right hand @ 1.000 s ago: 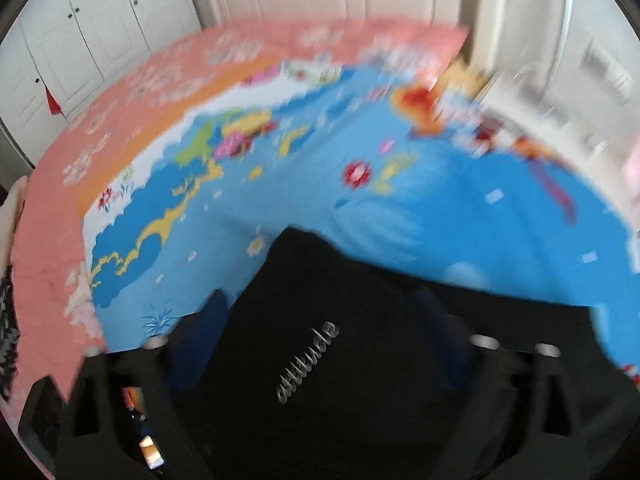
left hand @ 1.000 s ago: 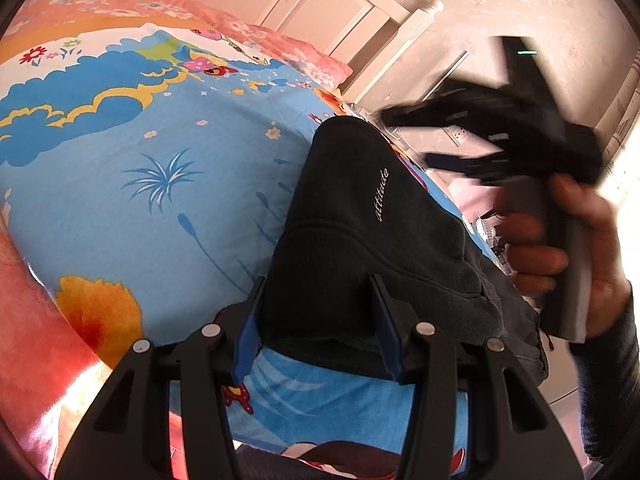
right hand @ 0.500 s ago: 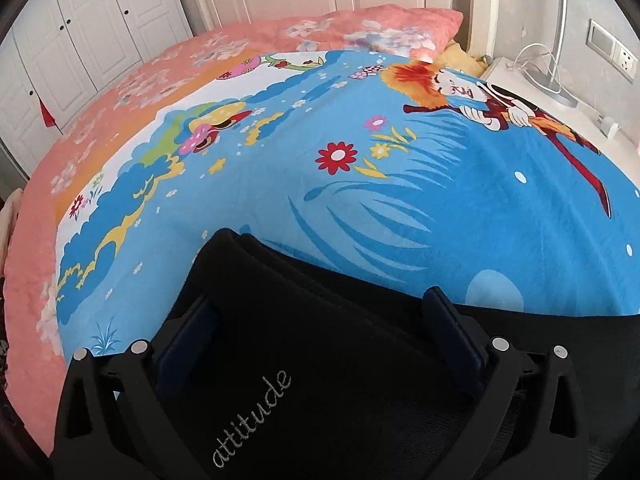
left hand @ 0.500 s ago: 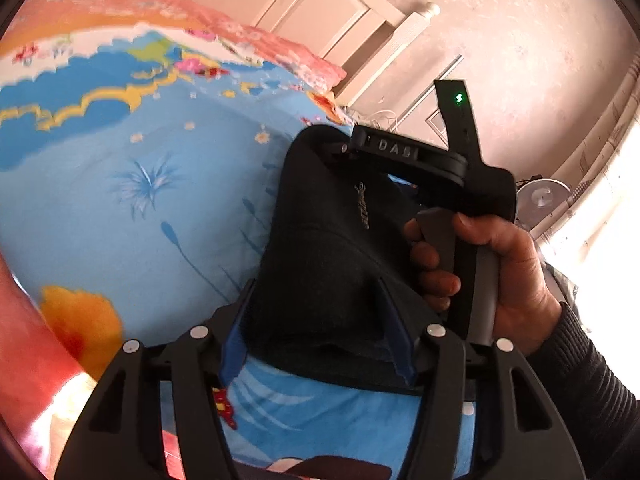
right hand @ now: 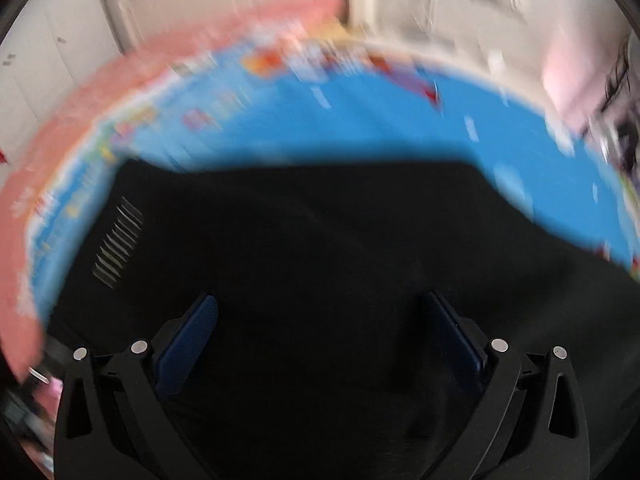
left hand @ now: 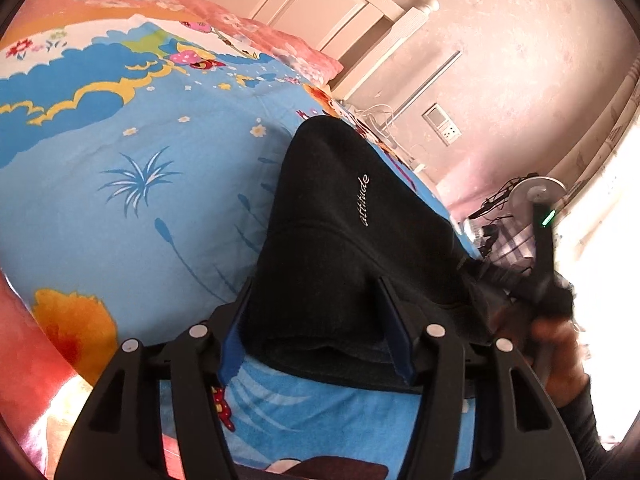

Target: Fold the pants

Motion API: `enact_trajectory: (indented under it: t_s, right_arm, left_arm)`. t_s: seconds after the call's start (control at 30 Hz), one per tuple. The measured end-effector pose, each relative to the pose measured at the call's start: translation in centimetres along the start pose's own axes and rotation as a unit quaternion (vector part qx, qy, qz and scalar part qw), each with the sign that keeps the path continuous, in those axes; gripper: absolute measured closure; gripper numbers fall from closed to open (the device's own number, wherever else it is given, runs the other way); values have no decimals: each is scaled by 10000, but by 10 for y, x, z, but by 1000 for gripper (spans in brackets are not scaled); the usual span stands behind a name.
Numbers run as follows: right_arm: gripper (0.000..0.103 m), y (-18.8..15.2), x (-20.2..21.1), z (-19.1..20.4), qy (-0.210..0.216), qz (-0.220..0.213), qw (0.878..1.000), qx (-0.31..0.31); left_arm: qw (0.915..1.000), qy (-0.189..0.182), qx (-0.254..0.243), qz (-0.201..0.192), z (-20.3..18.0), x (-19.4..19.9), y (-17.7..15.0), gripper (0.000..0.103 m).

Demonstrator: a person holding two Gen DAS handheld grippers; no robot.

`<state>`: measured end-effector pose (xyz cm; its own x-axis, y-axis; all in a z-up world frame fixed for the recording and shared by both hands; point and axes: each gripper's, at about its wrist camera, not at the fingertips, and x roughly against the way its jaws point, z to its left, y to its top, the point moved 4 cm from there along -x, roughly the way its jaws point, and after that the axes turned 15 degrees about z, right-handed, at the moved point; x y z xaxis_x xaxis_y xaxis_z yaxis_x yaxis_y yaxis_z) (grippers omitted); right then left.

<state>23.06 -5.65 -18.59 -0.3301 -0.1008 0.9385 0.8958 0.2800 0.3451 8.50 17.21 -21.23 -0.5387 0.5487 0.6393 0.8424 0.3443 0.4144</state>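
In the left wrist view the black pants [left hand: 340, 248] lie as a folded stack on the bed [left hand: 132, 200], running from the near edge of the blue sheet toward the headboard [left hand: 384, 20], with the word "attitude" stitched on the top layer. The left gripper [left hand: 316, 328] has its blue pads on either side of the near end of the stack, spread wide, so it is released and grasps nothing, though I cannot tell if the pads touch the cloth. At the right edge of the same view the right gripper [left hand: 532, 288], blurred, sits by the stack's right side in the person's right hand [left hand: 556, 344]. In the right wrist view everything is smeared by motion; the right gripper [right hand: 320, 344] hangs over the dark cloth [right hand: 320, 240] with its pads well apart, released, and the cloth fills the lower half while the blue bed [right hand: 400, 120] shows beyond it. The fold looks nearly done, so the step in hand is likely tidying or a last fold. To do it well, I would settle the right gripper before closing it, since a swinging grab may catch only the top layer; take all layers at the thick near edge, close both claws fully, and move both ends together so the stack keeps its edges aligned and does not slide on the sheet
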Motion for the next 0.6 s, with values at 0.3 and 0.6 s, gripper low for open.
enact_trajectory:
  t_s: [0.3, 0.6]
  right_arm:
    - [4, -2, -1, 1, -37, -114, 9999, 11]
    - [5, 13, 39, 0, 489, 301, 9961, -673]
  left_arm:
    - [9985, -370, 350, 178, 0, 9, 2, 66]
    - [9904, 1052, -867, -228, -78, 34, -2, 71]
